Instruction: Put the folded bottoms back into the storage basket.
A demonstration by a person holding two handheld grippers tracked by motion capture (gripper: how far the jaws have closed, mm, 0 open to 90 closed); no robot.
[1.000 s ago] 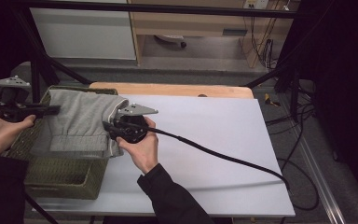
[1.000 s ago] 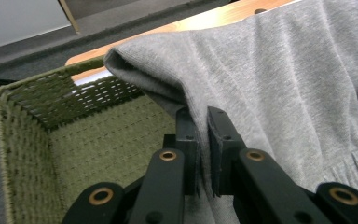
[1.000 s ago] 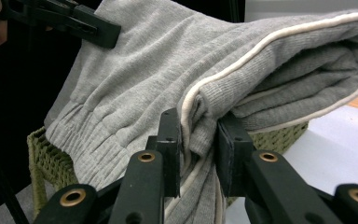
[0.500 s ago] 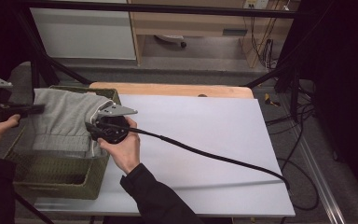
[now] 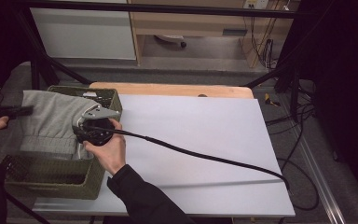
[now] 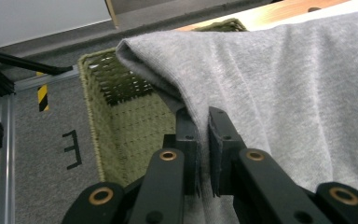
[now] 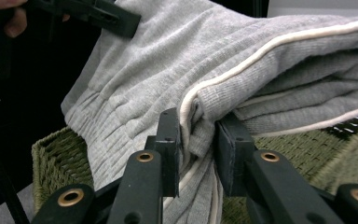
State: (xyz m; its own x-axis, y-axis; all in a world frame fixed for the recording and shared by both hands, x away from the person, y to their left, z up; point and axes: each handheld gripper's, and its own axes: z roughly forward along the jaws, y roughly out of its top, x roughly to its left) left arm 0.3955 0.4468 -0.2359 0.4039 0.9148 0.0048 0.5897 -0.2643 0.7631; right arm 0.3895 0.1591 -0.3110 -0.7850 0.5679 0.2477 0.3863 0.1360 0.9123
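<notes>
A folded grey garment (image 5: 51,122) with a white stripe hangs over a green woven basket (image 5: 51,175) at the table's left edge. My left gripper (image 5: 25,110) is shut on the garment's left edge (image 6: 242,79); in the left gripper view its jaws (image 6: 203,140) pinch the grey cloth above the basket (image 6: 130,116). My right gripper (image 5: 80,135) is shut on the garment's right folded edge, and in the right gripper view (image 7: 196,140) the fabric (image 7: 261,60) bunches between its jaws. The left gripper (image 7: 116,18) also appears there at the top, holding the far edge.
The white table top (image 5: 196,144) stretches to the right of the basket, with a wooden strip (image 5: 172,88) at its far edge. My right gripper's black cable (image 5: 205,156) trails across the table to the right. Cables lie on the floor at the right.
Both grippers have carried the garment leftward, from partly over the table to over the basket. The left hand has moved almost out of the high view.
</notes>
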